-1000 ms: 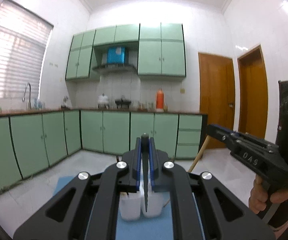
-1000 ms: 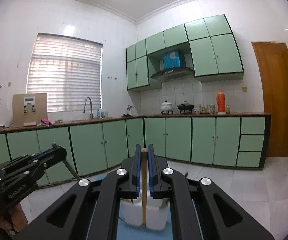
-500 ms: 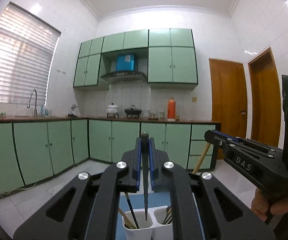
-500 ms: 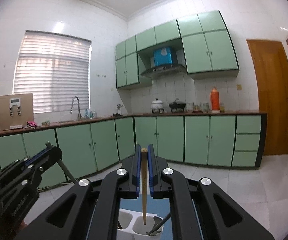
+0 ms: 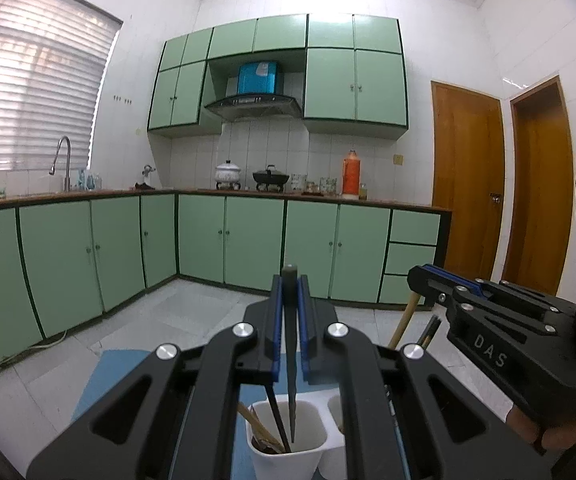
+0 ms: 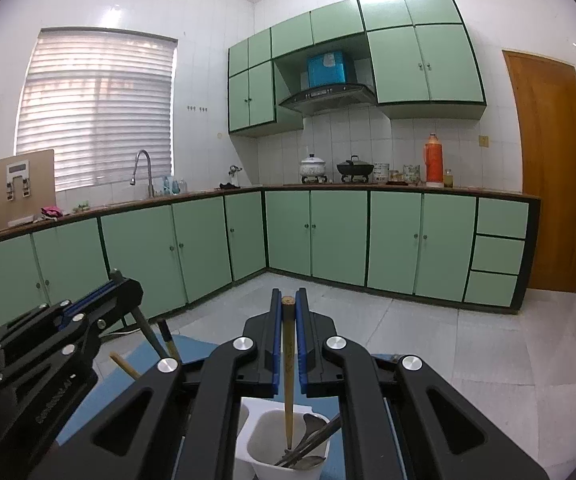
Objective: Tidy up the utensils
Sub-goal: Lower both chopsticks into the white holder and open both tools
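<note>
The left gripper (image 5: 289, 320) pointed forward and a little down, with its jaws closed almost fully. The right gripper (image 6: 288, 322) stood beside it in the same pose, its jaws also closed.

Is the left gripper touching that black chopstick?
Touching. The left wrist view shows the left gripper with its blue pads closed on the black chopstick.

2 chopsticks (image 5: 291, 368) (image 6: 288, 364) hang over side-by-side holder cups (image 5: 311, 446) (image 6: 262, 438).
</note>
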Demonstrator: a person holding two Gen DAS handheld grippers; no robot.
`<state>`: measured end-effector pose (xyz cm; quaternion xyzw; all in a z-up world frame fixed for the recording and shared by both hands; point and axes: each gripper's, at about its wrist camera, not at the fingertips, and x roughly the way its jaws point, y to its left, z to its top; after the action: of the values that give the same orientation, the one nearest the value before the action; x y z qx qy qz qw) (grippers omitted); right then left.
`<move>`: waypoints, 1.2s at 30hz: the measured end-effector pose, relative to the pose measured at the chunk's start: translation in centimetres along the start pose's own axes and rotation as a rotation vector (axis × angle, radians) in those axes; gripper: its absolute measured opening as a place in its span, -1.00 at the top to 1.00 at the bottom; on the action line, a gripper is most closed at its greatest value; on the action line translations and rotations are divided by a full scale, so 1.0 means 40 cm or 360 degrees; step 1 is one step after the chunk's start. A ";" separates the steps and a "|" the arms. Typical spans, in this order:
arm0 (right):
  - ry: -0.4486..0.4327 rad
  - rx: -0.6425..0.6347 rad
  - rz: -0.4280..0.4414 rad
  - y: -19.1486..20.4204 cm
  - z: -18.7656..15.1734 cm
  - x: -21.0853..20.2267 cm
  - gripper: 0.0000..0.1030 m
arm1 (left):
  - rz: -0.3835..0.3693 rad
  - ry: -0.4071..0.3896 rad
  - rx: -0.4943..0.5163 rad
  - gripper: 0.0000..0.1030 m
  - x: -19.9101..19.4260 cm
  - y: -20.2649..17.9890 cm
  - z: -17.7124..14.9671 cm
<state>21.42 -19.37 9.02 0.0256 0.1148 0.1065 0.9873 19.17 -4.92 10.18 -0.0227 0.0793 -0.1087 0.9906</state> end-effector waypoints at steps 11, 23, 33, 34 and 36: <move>-0.0025 -0.0012 0.0012 -0.001 -0.026 0.015 0.87 | -0.0030 0.0113 -0.0036 0.88 0.052 0.035 -0.065; -0.0002 0.0070 0.0068 -0.028 -0.051 0.020 0.87 | -0.0028 0.0167 -0.0050 0.88 0.051 0.047 -0.108; 0.0038 0.0126 0.0050 -0.052 -0.096 0.025 0.87 | -0.0017 0.0175 -0.0063 0.86 0.042 0.049 -0.111; 0.0038 0.0123 0.0044 -0.052 -0.095 0.024 0.87 | -0.0019 0.0177 -0.0070 0.86 0.040 0.050 -0.110; 0.0055 0.0125 0.0035 -0.055 -0.095 0.022 0.81 | -0.0018 0.0169 -0.0074 0.84 0.037 0.045 -0.104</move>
<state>21.82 -21.24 4.95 0.0637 0.1357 0.1131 0.9822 20.31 -3.59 5.75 -0.0404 0.1343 -0.1136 0.9836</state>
